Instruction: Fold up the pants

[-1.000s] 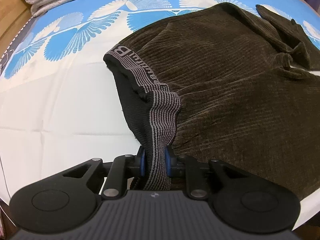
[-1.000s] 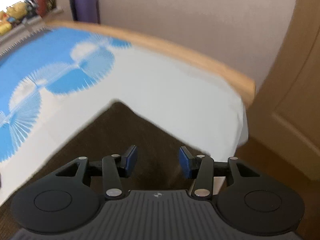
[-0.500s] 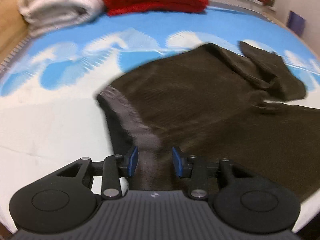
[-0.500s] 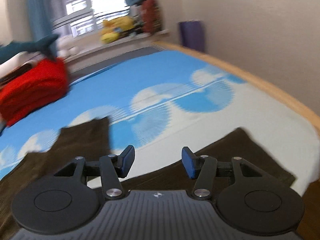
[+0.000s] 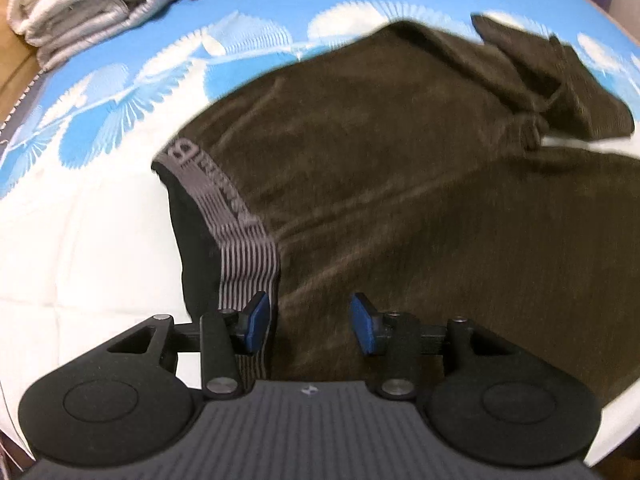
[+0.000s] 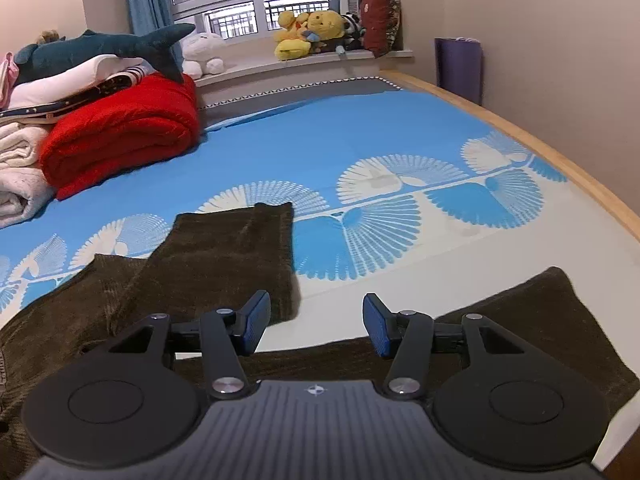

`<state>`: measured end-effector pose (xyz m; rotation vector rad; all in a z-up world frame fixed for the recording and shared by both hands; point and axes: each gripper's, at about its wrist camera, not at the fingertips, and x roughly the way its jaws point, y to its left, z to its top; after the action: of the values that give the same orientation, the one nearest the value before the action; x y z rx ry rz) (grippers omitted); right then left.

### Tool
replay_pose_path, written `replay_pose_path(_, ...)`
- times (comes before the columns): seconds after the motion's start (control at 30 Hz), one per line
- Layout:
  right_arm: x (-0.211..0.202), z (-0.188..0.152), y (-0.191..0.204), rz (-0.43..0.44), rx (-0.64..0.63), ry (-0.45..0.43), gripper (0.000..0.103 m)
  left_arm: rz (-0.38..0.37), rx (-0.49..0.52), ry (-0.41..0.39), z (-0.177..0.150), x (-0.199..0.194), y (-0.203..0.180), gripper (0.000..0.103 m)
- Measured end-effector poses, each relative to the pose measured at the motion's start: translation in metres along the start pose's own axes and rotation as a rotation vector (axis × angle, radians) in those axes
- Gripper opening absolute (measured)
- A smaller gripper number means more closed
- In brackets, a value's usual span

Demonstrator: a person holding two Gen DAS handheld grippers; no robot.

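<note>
Now the dark brown pants [image 5: 400, 184] lie spread on the bed [image 6: 360, 136], over its blue and white sheet, with the grey striped waistband [image 5: 240, 240] turned toward the left tongs [image 5: 308, 322]. The jaws of these tongs have just been opening; they stand apart above the waistband edge, and the blue pads do not press on the cloth. The right tongs [image 6: 316, 324] are also apart, with nothing between them, above the gap between the two pant legs. Folded red and white blankets [image 6: 120, 136] rest further back on the bed.
</note>
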<state>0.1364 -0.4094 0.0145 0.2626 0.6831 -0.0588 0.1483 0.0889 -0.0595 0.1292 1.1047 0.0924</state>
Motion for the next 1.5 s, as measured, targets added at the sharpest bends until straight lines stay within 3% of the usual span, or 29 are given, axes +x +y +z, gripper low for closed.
replay_pose_path(0.07,0.007,-0.001,0.001,0.009,0.002,0.001,0.052,0.001,-0.021,-0.039,0.004,-0.004,-0.006,0.050)
replay_pose_path(0.1,0.010,-0.002,0.001,0.016,0.005,0.000,0.047,0.004,-0.031,-0.059,0.007,-0.007,-0.009,0.051)
replay_pose_path(0.23,0.024,0.004,0.005,0.047,0.022,0.010,0.029,0.020,-0.049,-0.134,0.020,-0.019,-0.022,0.067)
replay_pose_path(0.4,0.034,0.012,0.017,0.085,0.018,0.005,0.028,0.038,-0.009,-0.270,0.035,-0.049,-0.051,0.069)
replay_pose_path(0.43,0.035,0.013,0.019,0.096,0.015,0.004,0.028,0.018,-0.041,-0.271,0.042,-0.056,-0.053,0.072)
replay_pose_path(0.5,0.036,0.015,0.025,0.101,0.000,0.000,0.030,-0.074,-0.155,-0.201,0.064,-0.064,-0.047,0.074)
replay_pose_path(0.57,0.039,0.016,0.029,0.109,0.002,0.004,0.032,-0.103,-0.215,-0.138,0.095,-0.068,-0.048,0.073)
replay_pose_path(0.63,0.041,0.017,0.032,0.115,0.016,0.012,0.032,-0.111,-0.199,-0.186,0.127,-0.073,-0.057,0.072)
replay_pose_path(0.7,0.040,0.017,0.033,0.119,0.029,0.010,0.032,-0.154,-0.213,-0.295,0.143,-0.072,-0.063,0.060)
replay_pose_path(0.73,0.039,0.016,0.033,0.120,0.035,0.010,0.032,-0.181,-0.225,-0.314,0.147,-0.065,-0.065,0.040)
replay_pose_path(0.77,0.040,0.015,0.033,0.121,0.042,0.012,0.032,-0.208,-0.231,-0.303,0.148,-0.054,-0.069,0.020)
replay_pose_path(0.8,0.040,0.014,0.032,0.116,0.050,0.009,0.028,-0.229,-0.227,-0.260,0.147,-0.039,-0.074,0.015)
replay_pose_path(0.83,0.041,0.013,0.031,0.108,0.058,0.007,0.016,-0.226,-0.217,-0.197,0.147,-0.023,-0.081,0.013)
replay_pose_path(0.9,0.049,0.014,0.027,0.111,0.068,0.016,0.002,-0.226,-0.177,-0.127,0.150,0.000,-0.099,0.013)
replay_pose_path(1.07,0.092,0.018,0.015,0.121,0.097,0.035,0.003,-0.293,-0.131,-0.031,0.160,0.031,-0.125,0.018)
replay_pose_path(1.2,0.154,0.026,0.005,0.200,0.186,0.146,0.008,-0.308,-0.127,0.032,0.163,0.051,-0.127,0.035)
replay_pose_path(1.33,0.209,0.040,0.003,0.165,0.216,0.149,0.044,-0.330,-0.094,0.075,0.165,0.066,-0.140,0.050)
replay_pose_path(1.5,0.270,0.045,-0.007,0.109,0.272,0.217,0.045,-0.315,-0.051,0.102,0.163,0.081,-0.150,0.055)
